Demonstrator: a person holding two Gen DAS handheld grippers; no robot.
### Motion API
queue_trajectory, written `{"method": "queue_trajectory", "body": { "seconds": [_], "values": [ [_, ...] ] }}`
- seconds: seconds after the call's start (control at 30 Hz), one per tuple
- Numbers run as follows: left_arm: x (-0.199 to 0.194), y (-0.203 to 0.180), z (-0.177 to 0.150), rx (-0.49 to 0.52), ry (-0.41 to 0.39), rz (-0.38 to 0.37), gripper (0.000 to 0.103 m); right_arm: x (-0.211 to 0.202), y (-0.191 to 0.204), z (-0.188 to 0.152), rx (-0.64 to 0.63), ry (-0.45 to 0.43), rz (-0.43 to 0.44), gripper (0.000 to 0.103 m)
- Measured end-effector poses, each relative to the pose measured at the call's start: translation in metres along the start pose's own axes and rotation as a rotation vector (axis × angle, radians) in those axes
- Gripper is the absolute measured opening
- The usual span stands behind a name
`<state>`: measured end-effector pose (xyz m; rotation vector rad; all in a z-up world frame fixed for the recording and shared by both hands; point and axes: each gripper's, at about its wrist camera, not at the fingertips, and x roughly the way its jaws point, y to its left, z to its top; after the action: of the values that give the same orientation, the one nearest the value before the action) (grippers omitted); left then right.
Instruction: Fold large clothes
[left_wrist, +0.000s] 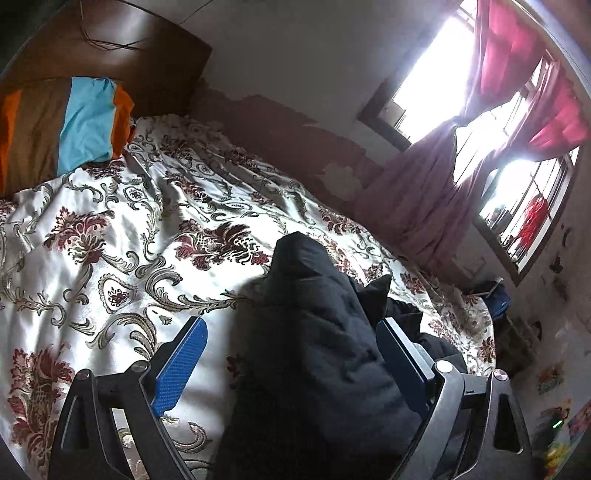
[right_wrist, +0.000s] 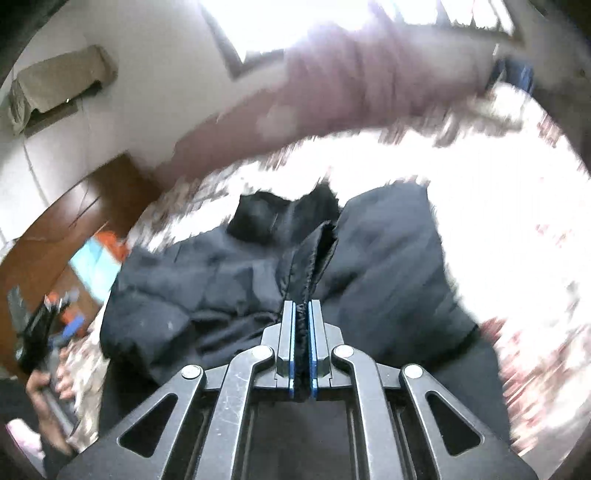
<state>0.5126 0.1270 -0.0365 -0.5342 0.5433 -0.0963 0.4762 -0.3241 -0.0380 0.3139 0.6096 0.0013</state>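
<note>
Right claw (right_wrist: 302, 306) clamped on one black jacket (right_wrist: 229, 273), left claw (left_wrist: 291, 328) wide apart around it.

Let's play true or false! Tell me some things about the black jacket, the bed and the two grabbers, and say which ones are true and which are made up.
1. The right hand-held gripper is shut on a fold of the black jacket. True.
2. The left hand-held gripper is squeezed tight on the jacket. False: its jaws stand wide open, with a puffy part of the jacket lying between them.
3. The jacket lies on a flowered bedspread. True.
4. The pillow at the head of the bed is plain white. False: it has orange, brown and light blue stripes.
5. The curtains at the window are green. False: they are pink-red.
</note>
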Motion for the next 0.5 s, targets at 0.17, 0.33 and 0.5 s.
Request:
{"method": "queue_trajectory", "body": {
  "seconds": [0.17, 0.33, 0.5],
  "values": [
    [0.013, -0.005, -0.007, 0.032, 0.035, 0.013, 0.092, 0.000, -0.034, 0.022, 0.034, -0.088, -0.130, 0.006],
    [0.036, -0.017, -0.023, 0.095, 0.105, 0.058, 0.092, 0.046, -0.061, 0.006, -0.006, 0.013, -0.243, 0.007],
    [0.055, -0.029, -0.042, 0.170, 0.159, 0.125, 0.092, 0.052, -0.046, -0.001, -0.079, 0.014, -0.317, 0.036]
  ]
}}
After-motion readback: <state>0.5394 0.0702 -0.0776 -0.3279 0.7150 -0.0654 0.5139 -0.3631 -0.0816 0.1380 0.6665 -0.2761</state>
